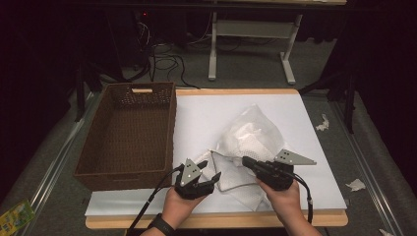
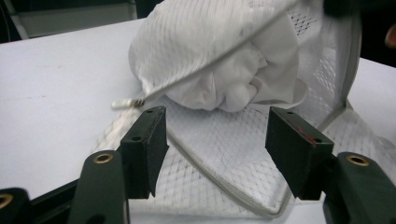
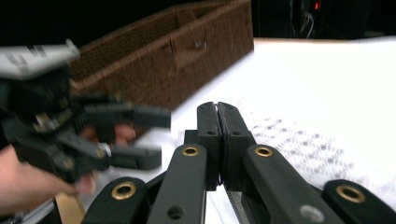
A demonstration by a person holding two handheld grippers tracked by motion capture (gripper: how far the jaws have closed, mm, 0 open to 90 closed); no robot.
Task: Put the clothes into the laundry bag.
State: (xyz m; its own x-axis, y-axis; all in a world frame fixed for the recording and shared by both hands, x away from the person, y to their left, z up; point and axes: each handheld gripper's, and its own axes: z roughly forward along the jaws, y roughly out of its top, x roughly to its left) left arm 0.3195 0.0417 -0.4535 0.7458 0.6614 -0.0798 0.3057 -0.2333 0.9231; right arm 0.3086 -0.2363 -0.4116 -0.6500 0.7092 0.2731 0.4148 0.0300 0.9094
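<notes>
No text, label, brand, number or sign can be read on anything here.

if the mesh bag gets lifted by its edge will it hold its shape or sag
Probably sag: the mesh bag lies limp and creased on the table, so it looks floppy. The bunched white cloth inside would likely slump toward the low end. It looks light; the right gripper, shut, may need only an edge pinch.
</notes>
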